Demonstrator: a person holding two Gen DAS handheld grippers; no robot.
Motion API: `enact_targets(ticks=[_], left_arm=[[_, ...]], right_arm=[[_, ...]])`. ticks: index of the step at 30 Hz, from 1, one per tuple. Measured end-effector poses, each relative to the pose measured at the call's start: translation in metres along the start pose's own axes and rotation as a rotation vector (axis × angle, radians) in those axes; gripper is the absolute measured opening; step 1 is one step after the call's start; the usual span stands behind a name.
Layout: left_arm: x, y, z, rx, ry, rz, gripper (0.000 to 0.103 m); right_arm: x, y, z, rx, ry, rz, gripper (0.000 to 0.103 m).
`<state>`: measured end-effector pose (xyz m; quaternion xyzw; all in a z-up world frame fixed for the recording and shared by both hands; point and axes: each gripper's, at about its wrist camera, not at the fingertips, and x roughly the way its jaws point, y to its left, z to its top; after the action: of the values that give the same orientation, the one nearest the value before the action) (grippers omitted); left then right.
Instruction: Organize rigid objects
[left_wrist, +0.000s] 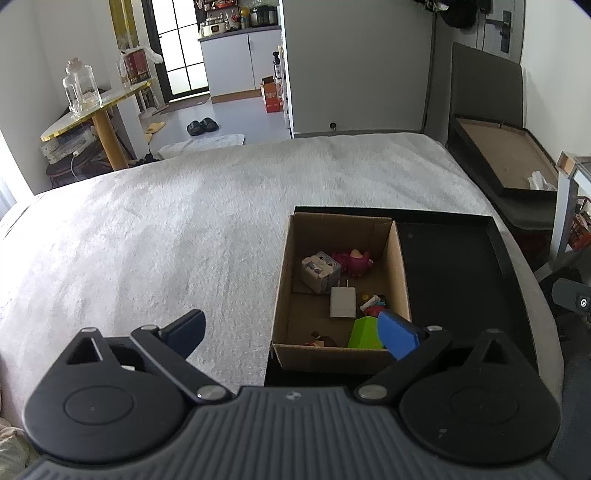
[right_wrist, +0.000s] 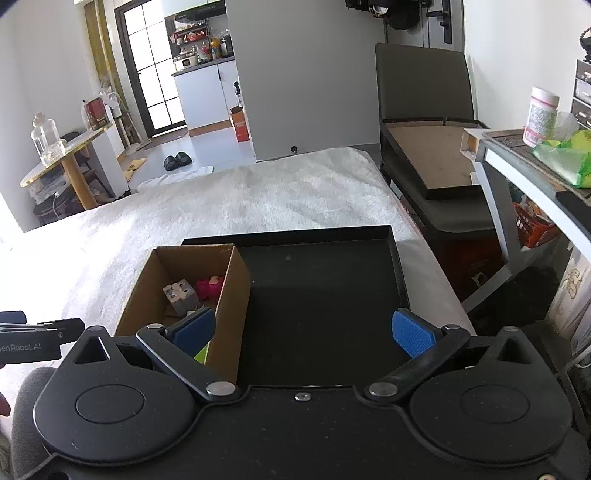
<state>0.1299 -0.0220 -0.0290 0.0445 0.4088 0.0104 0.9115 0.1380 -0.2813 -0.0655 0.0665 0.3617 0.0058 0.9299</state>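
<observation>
A cardboard box (left_wrist: 341, 291) sits in the left end of a black tray (left_wrist: 461, 273) on the bed (left_wrist: 166, 229), holding a grey cube toy (left_wrist: 320, 271), pink figure (left_wrist: 352, 261), white charger (left_wrist: 342, 302) and green block (left_wrist: 364, 334). The rest of the tray is bare. Both the left hand-held gripper (left_wrist: 295, 332) and the right hand-held gripper (right_wrist: 303, 332) are spread wide, gripping nothing.

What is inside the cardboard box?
Inside the cardboard box: a grey cube toy, a pink toy, a white charger, a green block and small pieces. The near wall hides the front floor.
</observation>
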Motion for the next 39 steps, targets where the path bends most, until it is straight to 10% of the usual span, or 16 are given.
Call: enact_targets(ticks=[39], left_arm=[[-0.088, 0.016, -0.019, 0.014, -0.096, -0.036, 0.100]], right_arm=[[-0.074, 0.005, -0.012, 0.040, 0.011, -0.050, 0.103]])
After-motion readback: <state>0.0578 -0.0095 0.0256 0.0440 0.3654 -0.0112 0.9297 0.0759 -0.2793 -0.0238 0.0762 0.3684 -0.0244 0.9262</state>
